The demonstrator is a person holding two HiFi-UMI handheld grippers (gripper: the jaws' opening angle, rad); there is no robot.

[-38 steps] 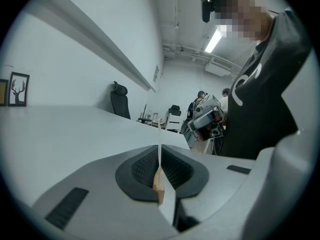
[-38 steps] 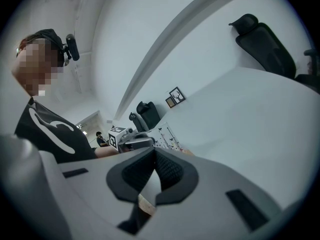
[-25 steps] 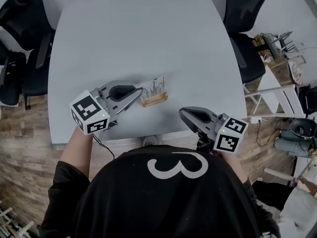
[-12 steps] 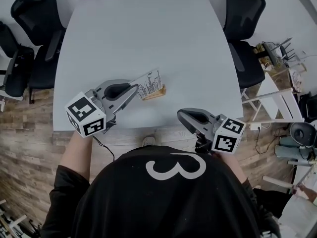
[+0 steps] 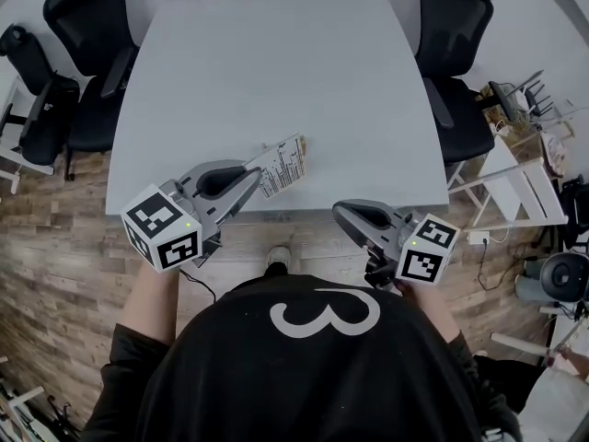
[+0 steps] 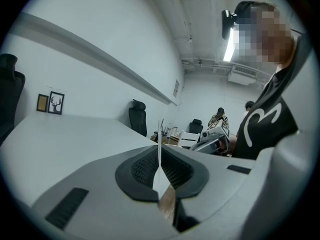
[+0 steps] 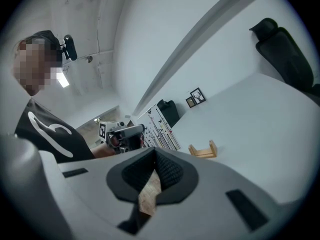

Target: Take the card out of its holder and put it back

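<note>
White table point(image 5: 267, 72), wooden holder point(image 7: 202, 150), black chairs point(image 5: 87, 26)

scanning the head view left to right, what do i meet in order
Black office chairs left of the table → left tool → white printed card clamped in that tool → right tool → black office chair right of the table
</note>
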